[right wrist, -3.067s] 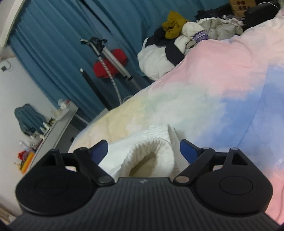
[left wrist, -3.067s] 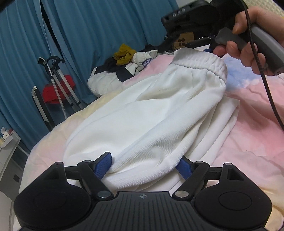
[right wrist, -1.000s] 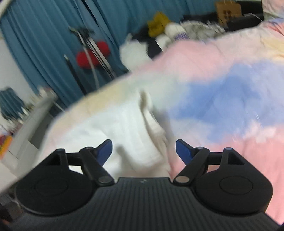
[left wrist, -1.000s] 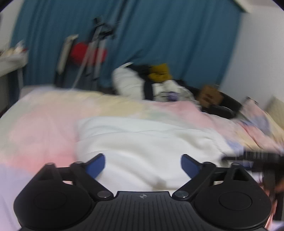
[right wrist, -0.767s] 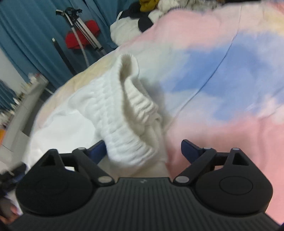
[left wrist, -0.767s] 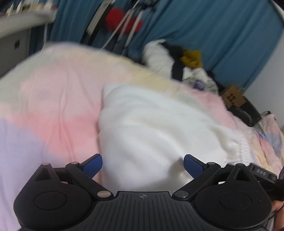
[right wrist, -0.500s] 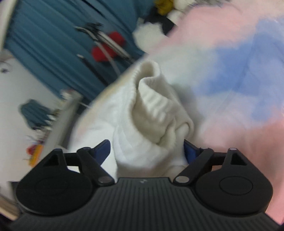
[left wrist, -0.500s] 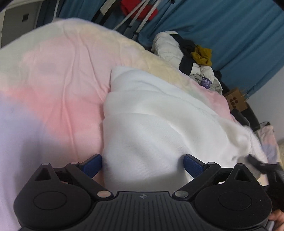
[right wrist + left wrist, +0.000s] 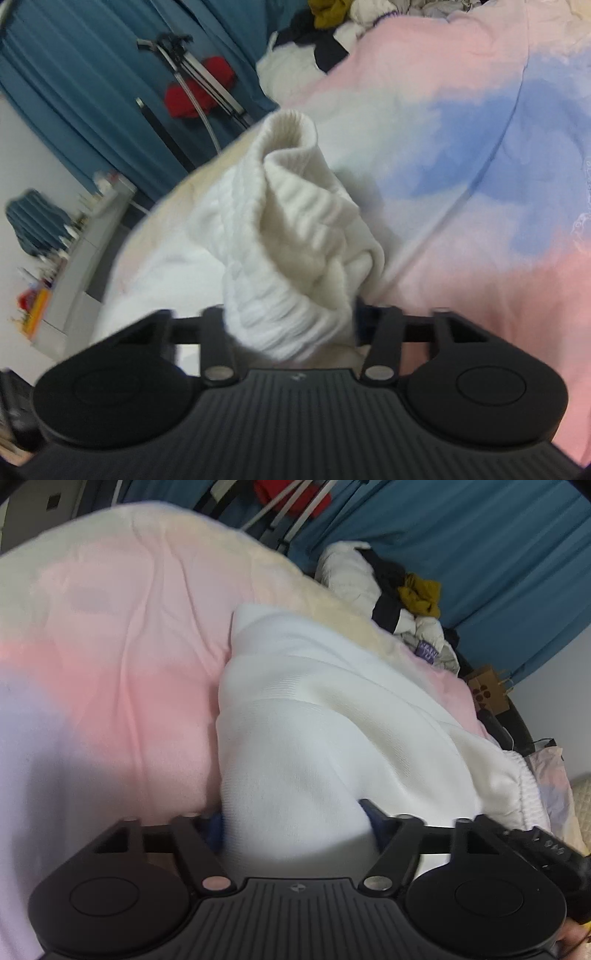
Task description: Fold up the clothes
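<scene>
White knit trousers [image 9: 332, 716] lie folded on a pastel bedspread [image 9: 110, 657]. My left gripper [image 9: 295, 821] is shut on a thick fold of the trousers' near edge; the cloth bulges up between the blue pads and hides most of them. In the right wrist view my right gripper [image 9: 290, 325] is shut on the bunched ribbed waistband [image 9: 295, 229], which stands up in front of the camera. The right gripper's black body shows at the lower right of the left wrist view [image 9: 546, 845].
A pile of unfolded clothes [image 9: 399, 590] lies at the far end of the bed, also in the right wrist view [image 9: 332, 29]. Blue curtains [image 9: 480, 535], a tripod with a red cloth [image 9: 195, 88], a cardboard bag [image 9: 487, 694] and a shelf [image 9: 74, 236] stand around the bed.
Both grippers have closed on the trousers: the left on the near folded edge, the right on the waistband. Half a second ago both stood open around the cloth.
</scene>
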The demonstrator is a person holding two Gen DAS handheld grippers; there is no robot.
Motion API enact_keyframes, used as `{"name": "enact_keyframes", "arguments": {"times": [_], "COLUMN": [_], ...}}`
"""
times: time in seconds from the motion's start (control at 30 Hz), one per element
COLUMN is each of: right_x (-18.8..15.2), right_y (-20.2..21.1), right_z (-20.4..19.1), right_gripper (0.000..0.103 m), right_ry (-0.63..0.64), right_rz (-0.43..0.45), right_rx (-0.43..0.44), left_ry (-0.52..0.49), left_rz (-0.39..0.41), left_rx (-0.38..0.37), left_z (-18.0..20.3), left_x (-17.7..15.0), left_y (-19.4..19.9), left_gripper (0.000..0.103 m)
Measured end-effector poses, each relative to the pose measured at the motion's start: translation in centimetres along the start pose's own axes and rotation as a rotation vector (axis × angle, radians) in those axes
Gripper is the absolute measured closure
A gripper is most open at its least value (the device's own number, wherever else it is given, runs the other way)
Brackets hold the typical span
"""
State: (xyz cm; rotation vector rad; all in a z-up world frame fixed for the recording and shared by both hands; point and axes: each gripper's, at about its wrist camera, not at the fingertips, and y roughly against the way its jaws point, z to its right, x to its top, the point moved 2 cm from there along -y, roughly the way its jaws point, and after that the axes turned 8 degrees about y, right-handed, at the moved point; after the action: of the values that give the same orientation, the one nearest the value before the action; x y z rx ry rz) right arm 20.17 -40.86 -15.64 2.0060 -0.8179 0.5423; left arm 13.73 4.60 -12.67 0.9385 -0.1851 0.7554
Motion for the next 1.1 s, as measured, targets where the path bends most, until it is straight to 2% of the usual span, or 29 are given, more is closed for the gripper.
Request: {"name": "enact_keyframes", "arguments": {"times": [0.03,0.07,0.2,0.33,0.47,0.63,0.73,0.83,0.93,1.03,1.1], "right_x": [0.2,0.5,2.0,4.7,7.7,11.8,13.3,14.0,13.8,13.1,12.4], "right_y": [0.5,0.9,3.0,6.5,11.2,15.2,15.6,14.5,11.7,8.7,6.9], "right_z": [-0.4,-0.9,-2.5,-2.4,-0.5,3.9,7.6,11.9,15.3,17.7,19.2], "right_gripper": [0.064,0.064,0.068,0.069,0.069,0.069,0.069,0.069,0.069,0.069,0.069], "right_ry": [-0.004,0.009,0.027,0.003,-0.048,-0.062,-0.091,-0.151,-0.215,-0.227,-0.229], "right_rz": [0.016,0.032,0.103,0.209,0.346,0.518,0.597,0.660,0.652,0.581,0.517], "right_rx": [0.010,0.014,0.061,0.126,0.157,0.106,0.047,-0.007,-0.079,-0.150,-0.190], "left_ry": [-0.015,-0.029,-0.091,-0.133,-0.200,-0.284,-0.328,-0.374,-0.379,-0.380,-0.420], "left_rz": [0.019,0.038,0.111,0.149,0.154,0.160,0.146,0.114,0.086,0.016,-0.023], "left_rx": [-0.013,-0.026,-0.080,-0.162,-0.225,-0.304,-0.340,-0.324,-0.282,-0.231,-0.199], "left_z": [0.5,1.0,4.1,9.3,16.6,25.7,30.7,33.6,34.2,33.4,32.2], "left_x": [0.0,0.0,0.4,1.0,1.0,1.0,1.0,-0.1,-1.2,-1.4,-1.8], "left_y": [0.7,1.4,4.6,6.9,3.1,-1.5,-5.8,-11.6,-16.2,-20.4,-22.6], "left_gripper": [0.056,0.060,0.065,0.065,0.064,0.064,0.064,0.064,0.064,0.064,0.064]}}
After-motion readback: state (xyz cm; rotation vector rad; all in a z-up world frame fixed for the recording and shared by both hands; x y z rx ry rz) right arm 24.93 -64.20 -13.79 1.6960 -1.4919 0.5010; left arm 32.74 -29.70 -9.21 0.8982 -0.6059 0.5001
